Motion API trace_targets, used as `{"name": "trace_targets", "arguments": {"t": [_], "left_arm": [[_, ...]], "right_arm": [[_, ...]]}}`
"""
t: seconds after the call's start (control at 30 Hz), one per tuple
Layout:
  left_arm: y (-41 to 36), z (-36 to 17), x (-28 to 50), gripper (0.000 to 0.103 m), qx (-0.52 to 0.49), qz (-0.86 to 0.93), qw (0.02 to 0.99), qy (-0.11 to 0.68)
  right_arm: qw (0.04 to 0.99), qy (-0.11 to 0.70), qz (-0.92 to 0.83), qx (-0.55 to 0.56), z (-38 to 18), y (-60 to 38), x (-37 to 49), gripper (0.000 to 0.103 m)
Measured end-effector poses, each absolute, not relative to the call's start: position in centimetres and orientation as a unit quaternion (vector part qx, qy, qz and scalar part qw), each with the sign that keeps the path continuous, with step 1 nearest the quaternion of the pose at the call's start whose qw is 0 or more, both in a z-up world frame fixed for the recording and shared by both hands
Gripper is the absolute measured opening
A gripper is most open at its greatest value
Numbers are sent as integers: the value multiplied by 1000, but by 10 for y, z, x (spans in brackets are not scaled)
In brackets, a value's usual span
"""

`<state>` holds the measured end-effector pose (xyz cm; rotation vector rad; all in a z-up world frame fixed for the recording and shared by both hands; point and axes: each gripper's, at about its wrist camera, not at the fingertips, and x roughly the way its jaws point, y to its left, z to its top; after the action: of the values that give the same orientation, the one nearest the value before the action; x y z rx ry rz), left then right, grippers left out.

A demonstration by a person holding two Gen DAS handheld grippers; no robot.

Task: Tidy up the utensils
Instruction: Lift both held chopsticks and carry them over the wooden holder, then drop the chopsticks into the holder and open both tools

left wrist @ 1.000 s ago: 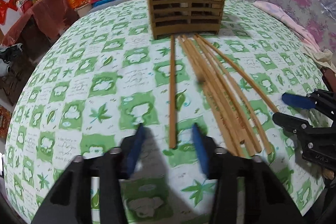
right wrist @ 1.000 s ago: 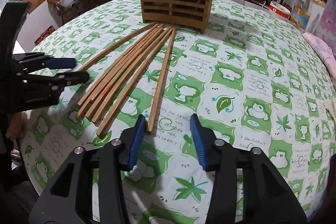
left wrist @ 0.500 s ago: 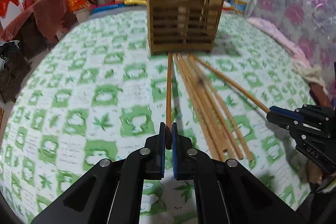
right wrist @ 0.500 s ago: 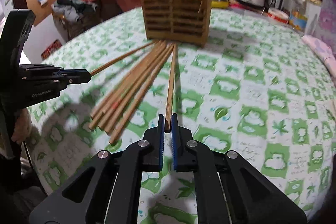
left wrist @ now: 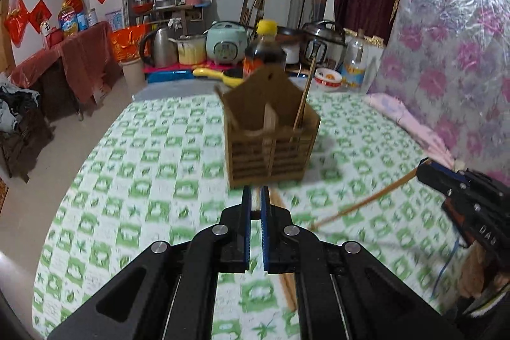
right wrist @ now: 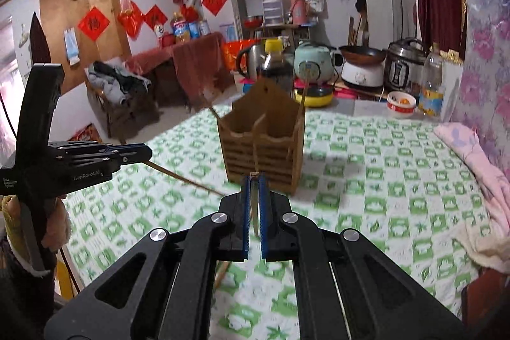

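At six o'clock of the left wrist view: left gripper (left wrist: 254,191), blue fingers (left wrist: 246,222) drawn narrow and clamped on one end of the left chopstick (left wrist: 254,207), seen almost end-on in the slit between the pads. At nine o'clock of the right wrist view, same pair from the side: left chopstick (right wrist: 185,179) slanting from those fingers down toward the centre, tip low over the bench (right wrist: 366,180).

At six o'clock of the right wrist view: right gripper (right wrist: 254,180), fingers equally narrow, gripping the right chopstick (right wrist: 254,212) by its end. Shows again at three o'clock of the left wrist view, right gripper (left wrist: 425,168) with its chopstick (left wrist: 366,201) angling down toward the middle.

Dead ahead at twelve o'clock of both fingertip pairs, on the green-checked cloth: wooden holder (left wrist: 271,148), slatted, two compartments, one stick already upright in the right one. Under the left fingers, near five o'clock: loose chopsticks (left wrist: 288,289) flat on the bench.

Judged by look: thin, light, stiff wood, smooth enough to swivel in a one-point pinch. Held at the very end, so likely to droop or twist; probably best carried tip-down and steered slowly into a compartment.
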<state>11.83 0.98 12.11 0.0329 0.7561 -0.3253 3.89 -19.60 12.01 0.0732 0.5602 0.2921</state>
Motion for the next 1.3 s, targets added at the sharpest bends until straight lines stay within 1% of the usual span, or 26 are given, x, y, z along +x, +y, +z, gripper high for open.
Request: {"name": "trace_targets", "arguments": {"t": [0.23,0.47,0.6,0.67,0.77,0.83,0.93,1.07,1.1,1.13,1.17,1.2,1.23,1.27,1.3], "left_arm": [[-4,145,149,6,13,-161,917,364],[-16,188,173,6,12,-161,928,336],[-20,229,185,6,7,-155,943,294],[-21,252,191,6,-1,-147,954,261],[-24,271,201,6,-7,-127,967,219],[-27,271,212,6,-15,-118,972,201],[-32,246,233,6,-17,-107,974,198],[-28,191,261,6,-41,-124,956,261],[-26,175,266,6,-50,-131,949,284],[-23,165,268,7,-56,-133,945,294],[-21,157,268,15,-62,-133,941,306],[-18,153,269,35,-65,-131,939,311],[-13,149,266,47,-69,-125,938,315],[-10,148,264,65,-72,-120,939,313],[-7,147,260,73,-73,-113,941,309]], "right_arm": [[953,264,145,33,138,-188,58,6],[962,235,132,39,170,-189,83,6],[971,202,116,55,197,-192,104,6],[974,191,110,59,208,-192,115,6],[979,175,92,57,217,-190,133,6],[981,168,80,55,217,-188,147,6],[978,181,79,62,203,-187,166,6],[968,226,81,68,170,-189,187,6],[964,243,85,72,160,-192,193,11],[961,252,81,75,153,-194,195,11],[960,258,75,80,149,-198,195,13],[959,261,74,85,145,-202,193,18],[958,261,74,89,142,-204,190,21],[959,260,73,90,141,-206,187,23],[960,257,69,91,139,-208,181,26]]}}
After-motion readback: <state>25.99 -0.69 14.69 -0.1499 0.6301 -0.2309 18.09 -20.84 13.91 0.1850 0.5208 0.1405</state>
